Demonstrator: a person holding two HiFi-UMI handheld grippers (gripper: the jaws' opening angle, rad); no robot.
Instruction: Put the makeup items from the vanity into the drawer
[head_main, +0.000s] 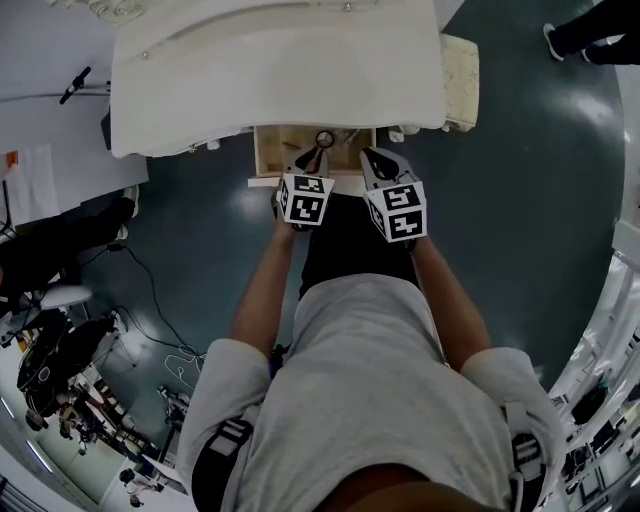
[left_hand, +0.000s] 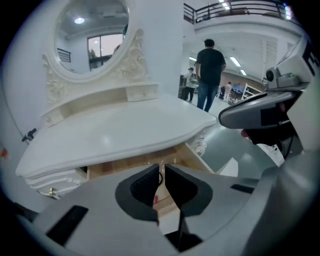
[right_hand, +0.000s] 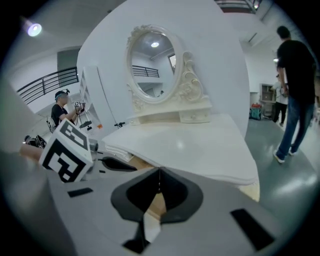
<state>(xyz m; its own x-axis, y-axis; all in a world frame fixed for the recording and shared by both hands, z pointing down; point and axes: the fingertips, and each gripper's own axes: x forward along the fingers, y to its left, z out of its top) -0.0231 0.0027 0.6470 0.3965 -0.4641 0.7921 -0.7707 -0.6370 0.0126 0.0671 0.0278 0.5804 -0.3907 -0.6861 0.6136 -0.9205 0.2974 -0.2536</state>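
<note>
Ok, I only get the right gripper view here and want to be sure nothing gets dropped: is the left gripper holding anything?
Observer: Yes. The left gripper has its jaws closed on a thin ring-ended item; the head view shows the ring poking out past the tips.
Operator: Where is it relative to the drawer?
Observer: Seen from above, it hangs over the open drawer, which is pulled out from under the vanity top.
Operator: And where does my right gripper sit from up there?
Observer: The right gripper is close beside the left one, near the drawer's right side.
</note>
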